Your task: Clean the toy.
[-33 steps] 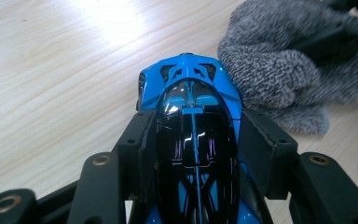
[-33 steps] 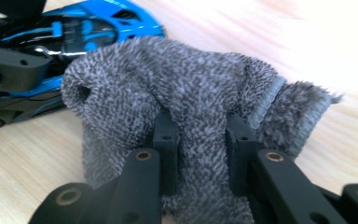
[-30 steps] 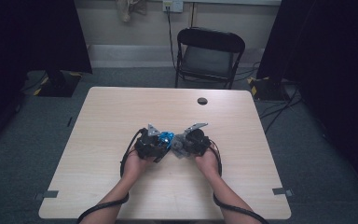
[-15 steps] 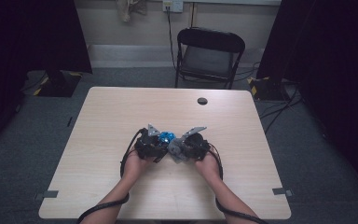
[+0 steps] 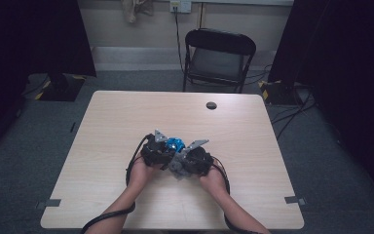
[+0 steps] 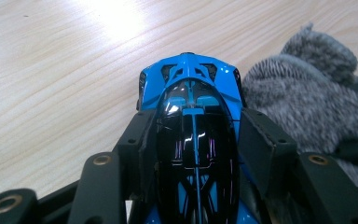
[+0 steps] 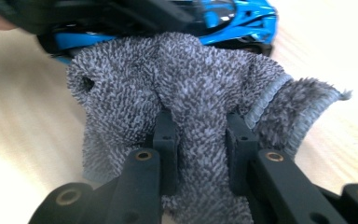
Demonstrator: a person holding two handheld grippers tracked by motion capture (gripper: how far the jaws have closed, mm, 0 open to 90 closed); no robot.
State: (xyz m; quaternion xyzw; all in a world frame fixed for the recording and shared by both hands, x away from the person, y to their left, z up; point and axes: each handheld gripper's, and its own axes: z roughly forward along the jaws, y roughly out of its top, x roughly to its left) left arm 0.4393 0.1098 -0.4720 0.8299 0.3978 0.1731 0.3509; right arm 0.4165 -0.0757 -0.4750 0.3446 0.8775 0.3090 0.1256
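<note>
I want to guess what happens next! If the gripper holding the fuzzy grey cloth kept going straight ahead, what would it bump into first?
Probably the blue toy car. The right gripper is shut on the grey cloth, and the car lies right beyond the cloth, so the cloth would press on it first.

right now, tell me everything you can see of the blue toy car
The toy car is glossy bright blue with a dark, shiny black canopy and black vents at the far end, moulded like plastic or painted metal. It sits between the left gripper jaws, which clamp its two sides, over the light wood table. A grey terry cloth, bunched in the right gripper, presses against one side of it. The wheels are hidden, so I cannot tell whether it rests on the table.
</note>
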